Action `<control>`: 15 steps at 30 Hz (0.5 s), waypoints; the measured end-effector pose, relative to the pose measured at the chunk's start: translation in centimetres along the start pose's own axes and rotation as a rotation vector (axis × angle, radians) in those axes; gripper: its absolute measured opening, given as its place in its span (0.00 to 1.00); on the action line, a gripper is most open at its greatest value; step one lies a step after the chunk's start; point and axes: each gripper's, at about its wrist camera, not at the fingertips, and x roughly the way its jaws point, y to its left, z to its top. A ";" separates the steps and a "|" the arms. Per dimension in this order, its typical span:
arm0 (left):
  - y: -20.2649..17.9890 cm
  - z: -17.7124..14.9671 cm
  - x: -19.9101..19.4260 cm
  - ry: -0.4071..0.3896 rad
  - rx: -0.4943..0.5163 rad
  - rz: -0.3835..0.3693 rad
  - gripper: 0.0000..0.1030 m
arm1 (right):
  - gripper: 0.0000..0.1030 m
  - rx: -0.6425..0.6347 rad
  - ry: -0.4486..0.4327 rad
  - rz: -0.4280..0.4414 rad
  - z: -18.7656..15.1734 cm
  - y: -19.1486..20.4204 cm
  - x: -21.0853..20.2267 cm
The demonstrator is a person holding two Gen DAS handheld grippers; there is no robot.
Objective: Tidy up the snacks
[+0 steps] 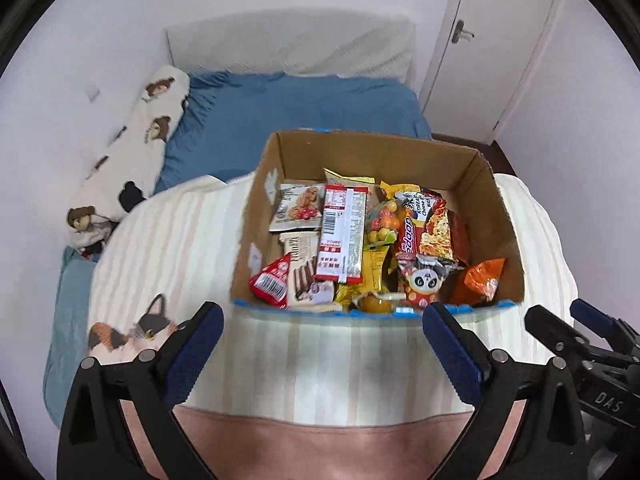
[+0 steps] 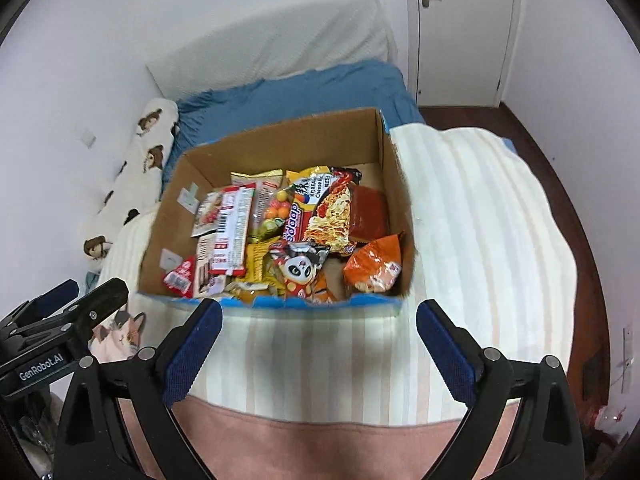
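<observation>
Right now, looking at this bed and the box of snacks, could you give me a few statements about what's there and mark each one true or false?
1. The cardboard box sits on a striped blanket. True.
2. The left gripper holds a snack. False: its jaws stand wide apart with nothing between them.
3. A packet with a panda face lies inside the box. True.
4. The box is closed with a lid. False: it is open at the top and the snacks show.
5. The right gripper is clamped on the box's edge. False: it is open and apart from the box.
</observation>
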 end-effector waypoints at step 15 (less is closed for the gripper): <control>-1.1 -7.6 -12.5 -0.168 0.011 0.045 0.99 | 0.97 -0.068 -0.185 0.013 -8.2 0.6 -14.1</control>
